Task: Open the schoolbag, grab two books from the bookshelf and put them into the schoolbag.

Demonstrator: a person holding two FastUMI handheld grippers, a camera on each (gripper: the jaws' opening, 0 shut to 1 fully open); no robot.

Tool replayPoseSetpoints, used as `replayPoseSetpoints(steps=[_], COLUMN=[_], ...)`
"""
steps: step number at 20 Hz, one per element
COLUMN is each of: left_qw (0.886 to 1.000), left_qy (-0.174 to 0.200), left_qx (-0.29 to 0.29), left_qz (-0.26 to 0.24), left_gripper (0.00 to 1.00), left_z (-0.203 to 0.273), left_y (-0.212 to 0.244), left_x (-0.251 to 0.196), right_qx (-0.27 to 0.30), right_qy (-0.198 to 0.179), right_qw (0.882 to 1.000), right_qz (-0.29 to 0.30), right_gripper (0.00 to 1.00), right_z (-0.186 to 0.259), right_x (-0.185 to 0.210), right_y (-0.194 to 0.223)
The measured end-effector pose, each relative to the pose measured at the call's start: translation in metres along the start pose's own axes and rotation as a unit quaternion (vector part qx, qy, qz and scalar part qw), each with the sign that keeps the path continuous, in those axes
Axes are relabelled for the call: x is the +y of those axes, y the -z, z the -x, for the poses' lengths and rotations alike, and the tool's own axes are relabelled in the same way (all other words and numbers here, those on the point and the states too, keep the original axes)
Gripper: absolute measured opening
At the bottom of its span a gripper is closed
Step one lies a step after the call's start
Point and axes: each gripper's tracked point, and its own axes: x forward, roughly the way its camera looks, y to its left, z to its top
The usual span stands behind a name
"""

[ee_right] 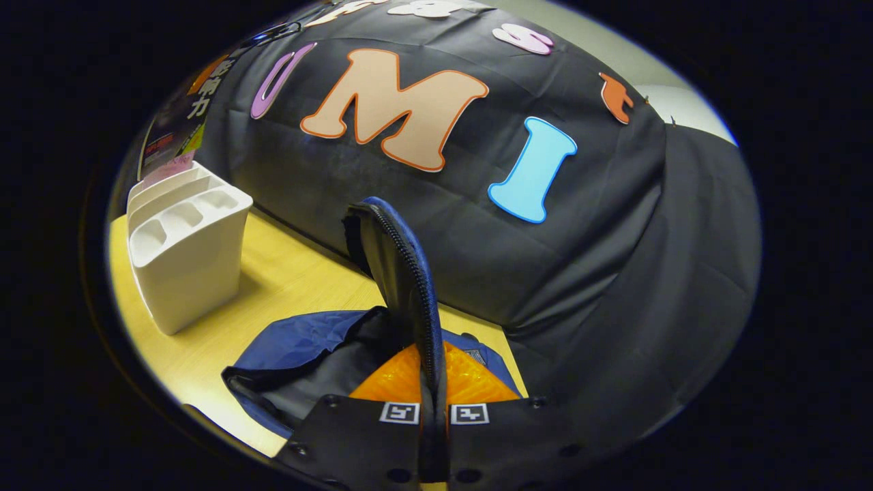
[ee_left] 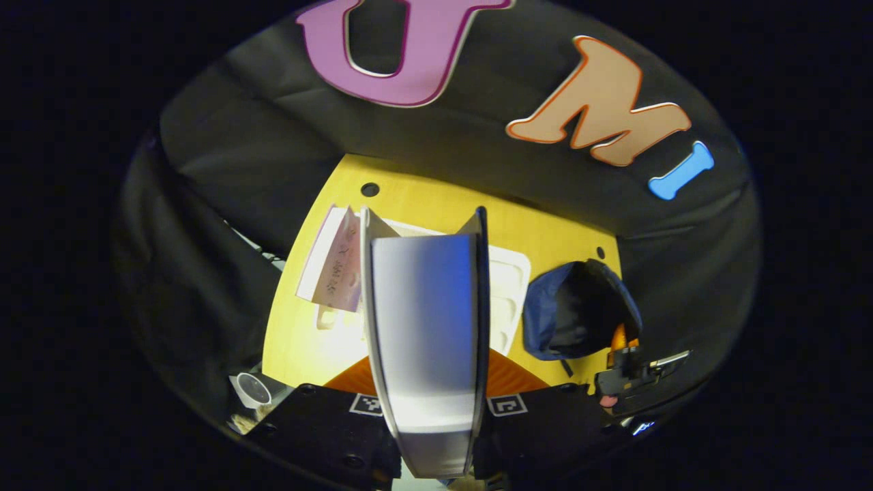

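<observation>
In the left gripper view, my left gripper [ee_left: 430, 392] is shut on a thick book [ee_left: 426, 327] with a white page block, held above the table. Below it stands the white bookshelf [ee_left: 511, 273], with a pale pink book [ee_left: 334, 262] leaning at its left end. To the right lies the blue schoolbag [ee_left: 580, 307], its mouth open and dark. The right gripper [ee_left: 634, 372] is at its near edge. In the right gripper view, my right gripper [ee_right: 433, 389] is shut on the schoolbag's zippered flap [ee_right: 402, 266] and holds it upright over the blue schoolbag [ee_right: 300, 341]. The bookshelf [ee_right: 184, 259] stands to the left.
The yellow wooden table [ee_left: 300, 341] ends at the black cloth wall behind the bookshelf and bag. A small white round object [ee_left: 252, 390] sits off the table's near left corner. Bare tabletop [ee_right: 293, 273] lies between the bookshelf and the bag.
</observation>
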Motion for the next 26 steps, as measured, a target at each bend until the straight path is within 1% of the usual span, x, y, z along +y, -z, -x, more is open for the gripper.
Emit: replayPoseSetpoints(steps=[2, 4, 6, 9, 13, 16, 17, 19, 21, 24, 26], left_qw=[0.999, 0.996, 0.99, 0.98, 0.97, 0.962, 0.96, 0.957, 0.951, 0.937, 0.931], left_qy=[0.04, 0.093, 0.141, 0.194, 0.232, 0.259, 0.265, 0.276, 0.294, 0.335, 0.349], left_qx=[-0.009, -0.011, -0.004, 0.02, 0.057, 0.072, 0.078, 0.086, 0.086, 0.087, 0.079], left_qz=[-0.003, 0.0, 0.009, 0.029, 0.04, 0.048, 0.046, 0.037, 0.032, 0.054, 0.068], left_gripper=[0.39, 0.4, 0.39, 0.39, 0.39, 0.39, 0.38, 0.37, 0.37, 0.37, 0.37], left_z=[-0.002, -0.011, -0.032, -0.072, -0.126, -0.169, -0.182, -0.209, -0.232, -0.263, -0.286], left_y=[0.004, 0.009, 0.018, 0.042, 0.084, 0.109, 0.117, 0.131, 0.14, 0.145, 0.144], left_x=[-0.04, -0.084, -0.123, -0.172, -0.203, -0.233, -0.24, -0.263, -0.285, -0.321, -0.334], right_qx=[0.0, -0.004, -0.005, -0.009, -0.007, -0.006, -0.006, -0.007, -0.007, -0.007, -0.012], right_qy=[-0.004, -0.008, -0.014, -0.023, -0.026, -0.029, -0.032, -0.04, -0.048, -0.057, -0.065], right_qw=[1.0, 1.0, 1.0, 0.999, 0.999, 0.998, 0.998, 0.997, 0.997, 0.996, 0.995], right_qz=[-0.015, -0.02, -0.022, -0.023, -0.044, -0.056, -0.058, -0.058, -0.063, -0.073, -0.069], right_gripper=[0.03, 0.03, 0.03, 0.03, 0.03, 0.03, 0.02, 0.03, 0.03, 0.03, 0.03], right_z=[0.001, 0.002, 0.004, 0.005, 0.003, 0.003, 0.003, 0.003, 0.002, 0.003, 0.002], right_x=[-0.005, -0.011, -0.014, -0.015, -0.021, -0.02, -0.02, -0.019, -0.019, -0.017, -0.017], right_y=[0.001, 0.002, 0.005, 0.006, 0.006, 0.007, 0.007, 0.007, 0.006, 0.009, 0.008])
